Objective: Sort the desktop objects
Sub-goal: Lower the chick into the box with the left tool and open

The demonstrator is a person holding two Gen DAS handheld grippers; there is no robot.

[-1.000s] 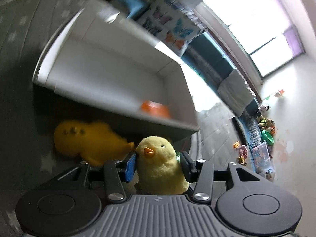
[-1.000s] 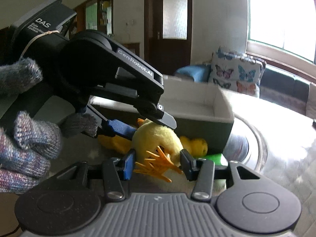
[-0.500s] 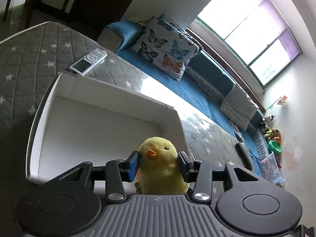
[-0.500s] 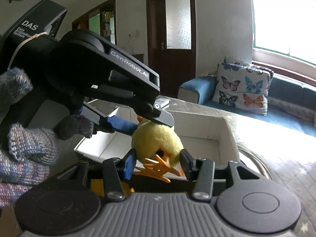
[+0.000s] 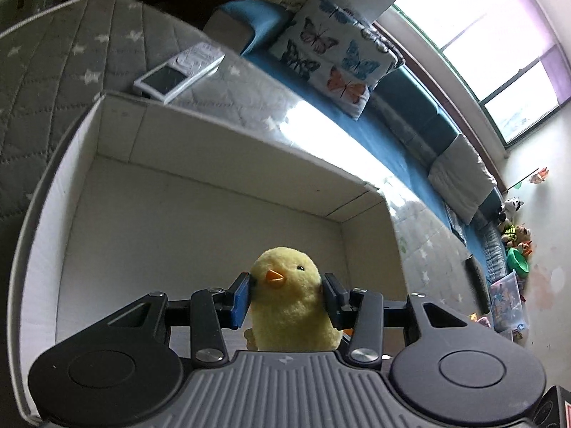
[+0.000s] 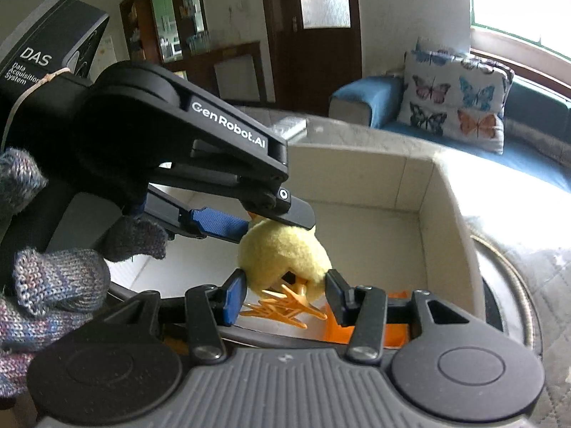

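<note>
While the left gripper point(image 5: 285, 297) clamps the yellow plush chick point(image 5: 291, 306) above the white box point(image 5: 200, 214), its soft, light body squashes; right gripper point(image 6: 285, 297) jaws stand apart beside its orange feet

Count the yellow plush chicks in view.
1: the plush chick, clamped in the left tool above the white box. Others may be hidden behind the tools.

A fluffy yellow plush chick point(image 5: 291, 306) with an orange beak and black eye sits upright at lower centre of the left wrist view, above the open white box point(image 5: 221, 221) filling mid-frame. The right wrist view shows its orange feet dangling.
</note>
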